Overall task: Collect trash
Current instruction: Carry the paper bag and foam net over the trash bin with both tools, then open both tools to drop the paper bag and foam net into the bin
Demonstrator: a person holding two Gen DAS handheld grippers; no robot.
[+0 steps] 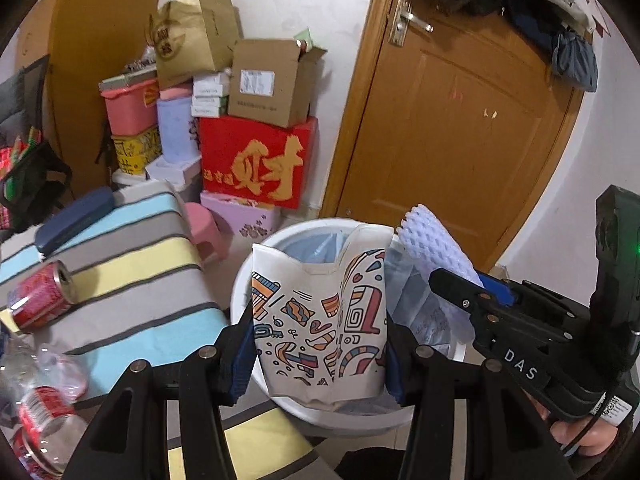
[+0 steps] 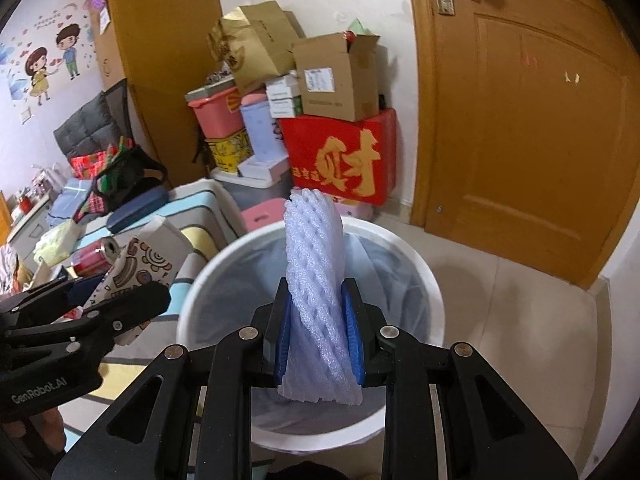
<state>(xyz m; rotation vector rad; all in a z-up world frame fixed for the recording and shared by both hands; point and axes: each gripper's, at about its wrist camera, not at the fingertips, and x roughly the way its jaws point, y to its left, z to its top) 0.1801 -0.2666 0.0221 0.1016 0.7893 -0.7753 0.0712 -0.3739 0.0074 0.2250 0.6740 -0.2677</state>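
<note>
1. A patterned paper carton [image 1: 320, 320] is clamped between the half-spread fingers of the left gripper [image 1: 320, 344], above the near rim of the white bin [image 1: 240, 280]
2. A white foam net sleeve [image 2: 314, 280] is pinched upright by the right gripper [image 2: 316, 340], over the lined bin
3. A red can [image 1: 40, 300] is seen lying on the striped cloth [image 1: 140, 272], left of the bin
</note>
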